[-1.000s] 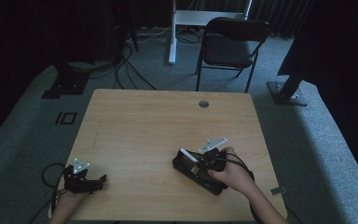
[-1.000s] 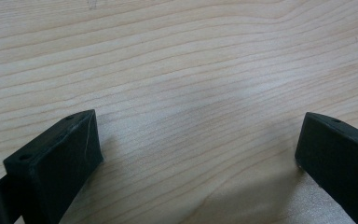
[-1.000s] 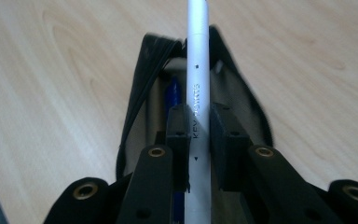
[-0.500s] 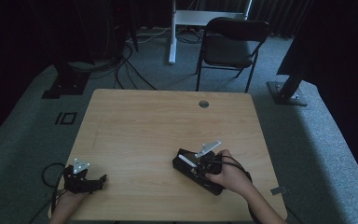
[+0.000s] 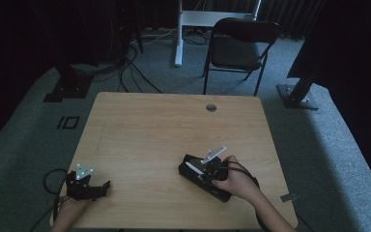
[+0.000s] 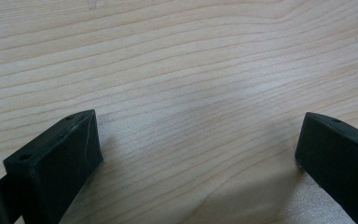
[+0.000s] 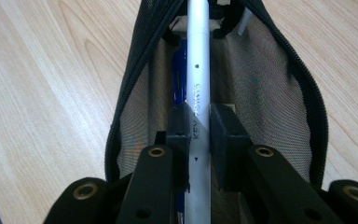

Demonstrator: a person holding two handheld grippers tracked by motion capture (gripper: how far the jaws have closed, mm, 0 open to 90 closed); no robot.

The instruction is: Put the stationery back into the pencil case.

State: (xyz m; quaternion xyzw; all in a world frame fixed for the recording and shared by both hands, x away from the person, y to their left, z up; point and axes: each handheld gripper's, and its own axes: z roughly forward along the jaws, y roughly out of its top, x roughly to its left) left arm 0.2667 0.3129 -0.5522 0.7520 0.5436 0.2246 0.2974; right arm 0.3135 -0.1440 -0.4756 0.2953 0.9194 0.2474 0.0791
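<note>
A black mesh pencil case point(image 5: 204, 179) lies unzipped on the wooden table point(image 5: 164, 125), at its front right. My right gripper point(image 7: 199, 122) is shut on a white pen point(image 7: 198, 56) with grey lettering, held lengthwise over the case's open mouth point(image 7: 270, 93). A blue pen point(image 7: 180, 70) lies inside the case under the white one. In the high view the right gripper point(image 5: 207, 170) sits over the case with a hand behind it. My left gripper point(image 5: 88, 186) rests at the table's front left corner, its jaws point(image 6: 196, 154) wide apart over bare wood.
A round cable hole point(image 5: 211, 107) is in the table near its far edge. A black chair point(image 5: 239, 46) and a white desk leg point(image 5: 178, 34) stand beyond the table, with cables point(image 5: 135, 72) on the carpet.
The right gripper has tipped down a little over the pencil case, its grey plate shifting toward the table's middle. The left gripper has not moved.
</note>
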